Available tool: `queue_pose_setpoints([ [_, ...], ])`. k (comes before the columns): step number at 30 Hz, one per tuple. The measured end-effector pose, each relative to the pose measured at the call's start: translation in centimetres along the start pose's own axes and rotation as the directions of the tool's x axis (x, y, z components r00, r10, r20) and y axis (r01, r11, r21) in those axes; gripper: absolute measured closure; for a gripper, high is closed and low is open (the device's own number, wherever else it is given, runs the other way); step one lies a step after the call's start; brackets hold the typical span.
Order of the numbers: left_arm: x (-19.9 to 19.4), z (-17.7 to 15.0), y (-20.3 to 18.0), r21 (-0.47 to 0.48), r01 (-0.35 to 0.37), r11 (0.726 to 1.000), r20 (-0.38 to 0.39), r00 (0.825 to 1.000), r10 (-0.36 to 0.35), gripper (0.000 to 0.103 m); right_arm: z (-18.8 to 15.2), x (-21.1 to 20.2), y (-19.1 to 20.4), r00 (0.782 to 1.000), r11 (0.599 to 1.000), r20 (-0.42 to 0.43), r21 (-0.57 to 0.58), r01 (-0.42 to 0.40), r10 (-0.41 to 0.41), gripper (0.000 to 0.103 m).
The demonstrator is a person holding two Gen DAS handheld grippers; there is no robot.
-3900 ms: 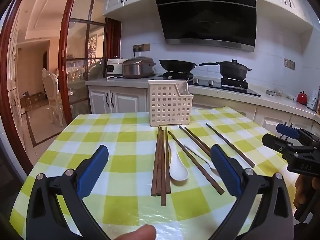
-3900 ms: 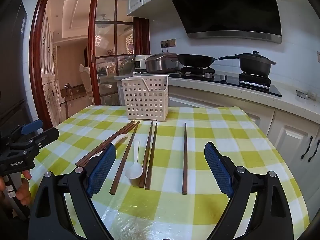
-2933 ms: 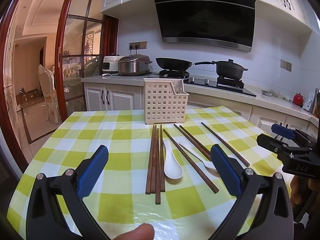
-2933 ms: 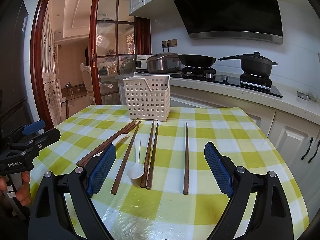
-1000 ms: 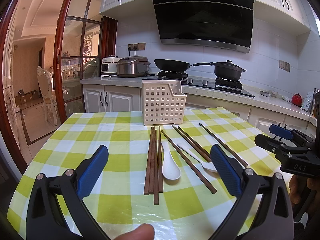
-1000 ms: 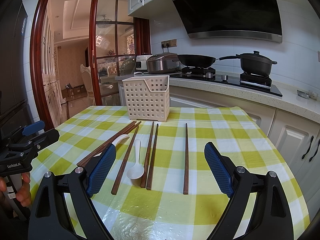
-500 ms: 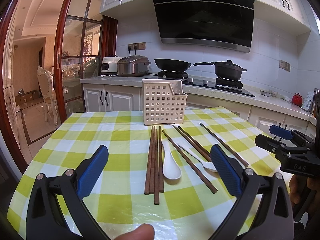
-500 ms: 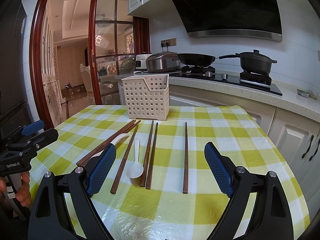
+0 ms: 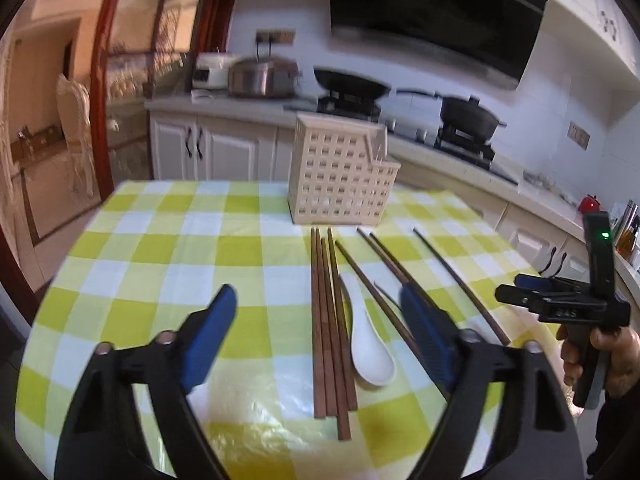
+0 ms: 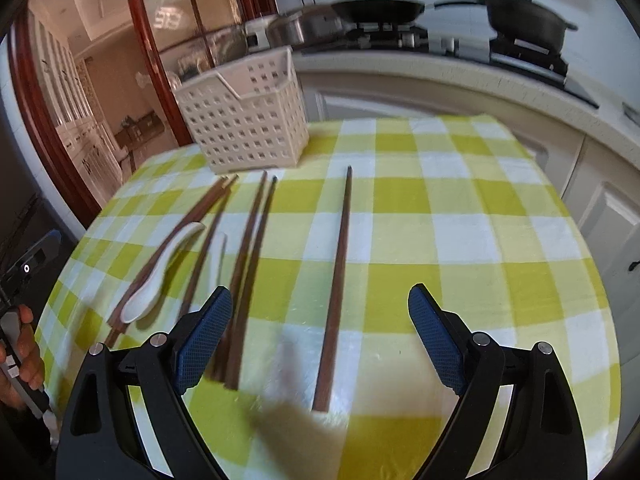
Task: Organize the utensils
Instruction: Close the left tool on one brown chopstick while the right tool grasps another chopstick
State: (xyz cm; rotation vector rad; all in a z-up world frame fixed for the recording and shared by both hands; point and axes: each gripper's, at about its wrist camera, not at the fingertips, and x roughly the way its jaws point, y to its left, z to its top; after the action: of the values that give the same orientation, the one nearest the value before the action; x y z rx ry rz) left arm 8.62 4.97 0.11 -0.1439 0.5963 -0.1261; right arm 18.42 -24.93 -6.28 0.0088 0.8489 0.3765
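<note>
Several brown chopsticks (image 9: 328, 320) and a white spoon (image 9: 370, 344) lie on the yellow checked tablecloth (image 9: 160, 248) in front of a cream perforated utensil basket (image 9: 342, 176). My left gripper (image 9: 316, 336) is open and empty above the chopstick bundle. In the right wrist view my right gripper (image 10: 320, 332) is open and empty, with a single chopstick (image 10: 338, 280) lying between its fingers on the cloth. A pair of chopsticks (image 10: 248, 272), two white spoons (image 10: 158, 276) and the basket (image 10: 244, 120) lie to its left.
The table edge curves round on the right (image 10: 592, 280). Beyond it run white cabinets (image 9: 208, 148) and a counter with a hob, wok (image 9: 348, 84) and pot (image 9: 468, 114). A glass door (image 9: 120, 80) stands at left. The right gripper also shows in the left wrist view (image 9: 560, 304).
Both grippers have tilted down and moved forward toward the table. The right gripper now hovers over the single chopstick. Both stay open; nothing on the table has moved.
</note>
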Motion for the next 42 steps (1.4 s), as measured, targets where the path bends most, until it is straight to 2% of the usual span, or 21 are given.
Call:
queue_pose_setpoints([
  [1,0.9,0.3,0.2,0.001,0.006,1.000,-0.028,1.000,-0.006,0.032,0.4,0.5,-0.2,1.000,1.000,-0.014,0.002,-0.001,0.001,0.020],
  [3,3.2,0.8,0.9,-0.008,0.032,0.999,-0.096,0.995,-0.032,0.047,1.3,1.8,-0.2,0.999,1.000,-0.039,-0.007,0.010,-0.011,0.020],
  [4,4.5,1.0,1.2,-0.014,0.050,0.999,-0.126,0.991,-0.051,0.050,1.7,2.3,-0.2,0.998,1.000,-0.055,-0.010,0.017,-0.017,0.020],
  [6,6.5,1.3,1.5,-0.003,0.050,0.999,-0.173,0.984,-0.050,0.068,2.5,3.4,-0.5,0.997,1.000,-0.073,-0.010,0.020,-0.020,0.023],
  [9,9.3,1.6,2.0,0.001,0.051,0.999,-0.219,0.974,-0.050,0.077,3.5,4.4,-0.9,0.996,0.999,-0.079,-0.023,0.034,-0.035,0.032],
  [13,12.1,2.0,2.4,0.001,0.044,0.999,-0.268,0.963,-0.042,0.079,4.5,5.8,-0.7,0.995,0.998,-0.094,-0.054,0.020,-0.025,0.033],
  [15,13.3,2.2,2.5,0.002,0.039,0.999,-0.282,0.959,-0.037,0.081,4.7,6.3,-0.5,0.994,0.997,-0.103,-0.078,0.024,-0.032,0.042],
  [19,15.0,2.1,2.5,0.016,0.036,0.999,-0.310,0.950,-0.029,0.083,4.9,7.2,-0.6,0.992,0.995,-0.115,-0.089,0.037,-0.047,0.047],
  [23,15.6,2.2,2.0,0.045,0.027,0.999,-0.314,0.949,-0.011,0.084,5.0,7.5,-0.4,0.992,0.992,-0.108,-0.113,0.059,-0.072,0.054],
  [27,16.1,2.5,1.0,0.108,-0.009,0.994,-0.322,0.946,0.044,0.084,5.0,7.8,0.0,0.990,0.984,-0.099,-0.155,0.088,-0.104,0.057],
  [34,17.1,2.9,-0.4,0.191,-0.063,0.980,-0.335,0.934,0.125,0.084,5.5,8.3,0.1,0.988,0.985,-0.108,-0.148,0.089,-0.106,0.060],
  [38,17.4,3.2,-0.1,0.174,-0.066,0.983,-0.345,0.930,0.124,0.096,5.7,8.5,0.5,0.991,0.986,-0.102,-0.154,0.067,-0.083,0.074],
  [41,17.3,3.3,0.3,0.153,-0.054,0.987,-0.355,0.929,0.106,0.096,5.8,8.6,0.6,0.991,0.986,-0.092,-0.146,0.081,-0.095,0.090],
  [42,17.3,3.3,0.4,0.148,-0.051,0.988,-0.355,0.929,0.101,0.096,5.9,8.6,0.5,0.991,0.986,-0.089,-0.142,0.082,-0.095,0.092],
])
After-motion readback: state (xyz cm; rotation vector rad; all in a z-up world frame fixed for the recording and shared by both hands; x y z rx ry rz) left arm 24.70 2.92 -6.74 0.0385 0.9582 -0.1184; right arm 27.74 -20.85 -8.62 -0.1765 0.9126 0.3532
